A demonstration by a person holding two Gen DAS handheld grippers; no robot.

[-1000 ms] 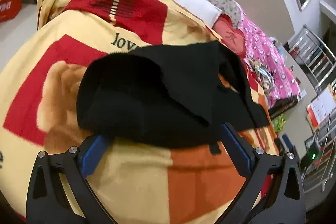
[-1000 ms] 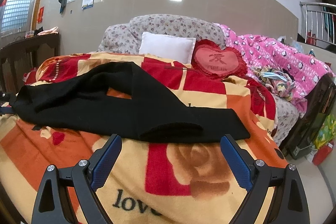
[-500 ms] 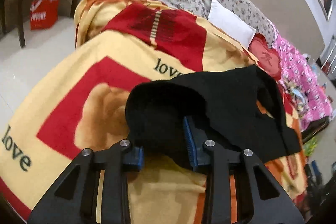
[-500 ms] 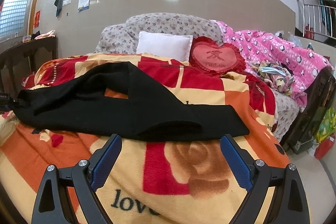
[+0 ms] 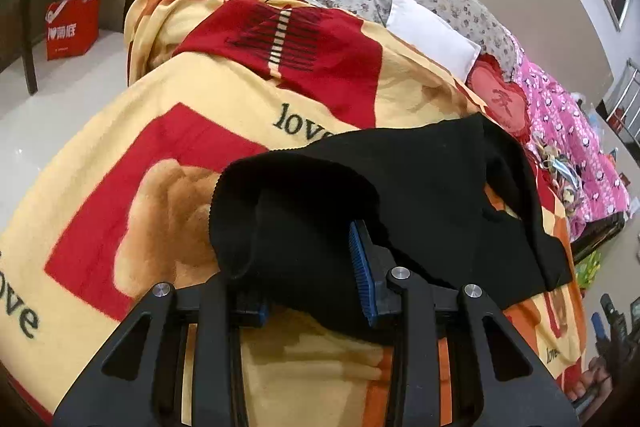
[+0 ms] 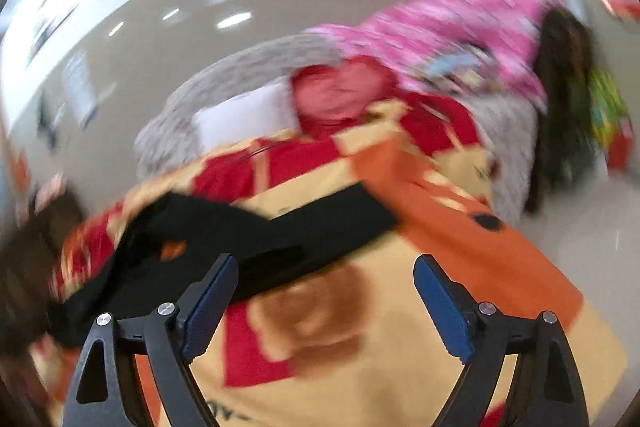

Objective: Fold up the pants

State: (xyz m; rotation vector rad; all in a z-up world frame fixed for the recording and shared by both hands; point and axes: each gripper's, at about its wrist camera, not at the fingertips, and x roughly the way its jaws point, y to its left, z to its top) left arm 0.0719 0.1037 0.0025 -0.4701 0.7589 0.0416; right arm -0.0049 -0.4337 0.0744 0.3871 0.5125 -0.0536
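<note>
Bunching between the clamped left tool (image 5: 312,279), black pants (image 5: 400,195); right tool (image 6: 324,303) spread apart just short of them

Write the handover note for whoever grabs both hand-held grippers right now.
Left hand-held gripper: shut on a bunched end of the black knit pants, which look like their waist end.
Right hand-held gripper: open, holding nothing, just short of the pants' other end; that view is motion-blurred.
Pants lie spread across the yellow, red and orange "love" fleece blanket on the bed.
Done: one end gripped. No finished fold is visible.
Left: grip the free end with the right, bring the ends together, flatten.
</note>
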